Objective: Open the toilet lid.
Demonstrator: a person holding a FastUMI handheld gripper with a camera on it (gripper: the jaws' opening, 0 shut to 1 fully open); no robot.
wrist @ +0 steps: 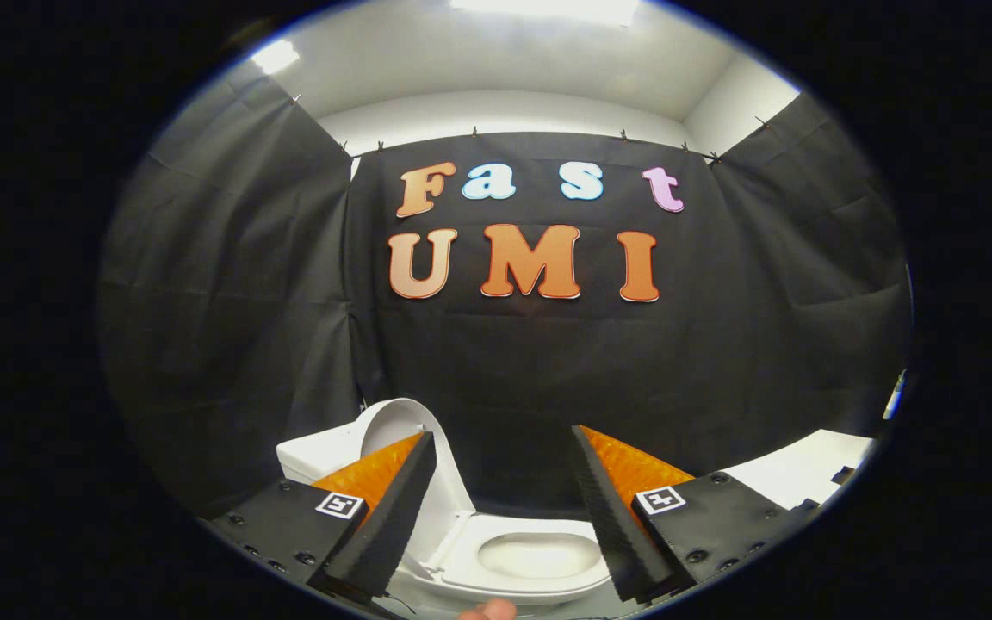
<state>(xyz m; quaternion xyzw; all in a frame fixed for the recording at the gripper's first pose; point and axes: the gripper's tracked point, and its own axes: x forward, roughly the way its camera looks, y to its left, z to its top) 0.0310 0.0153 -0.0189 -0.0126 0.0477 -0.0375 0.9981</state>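
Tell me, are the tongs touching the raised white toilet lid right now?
Cannot tell. In the gripper view the open tongs hold nothing, but one finger overlaps the raised white toilet lid, hiding any gap. The white seat lies below.

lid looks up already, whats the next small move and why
Probably just draw the hand-held gripper back and stop. The toilet lid already stands raised against the tank, the seat and bowl lie exposed between the fingers, and the fingers are spread wide, pressing on nothing.
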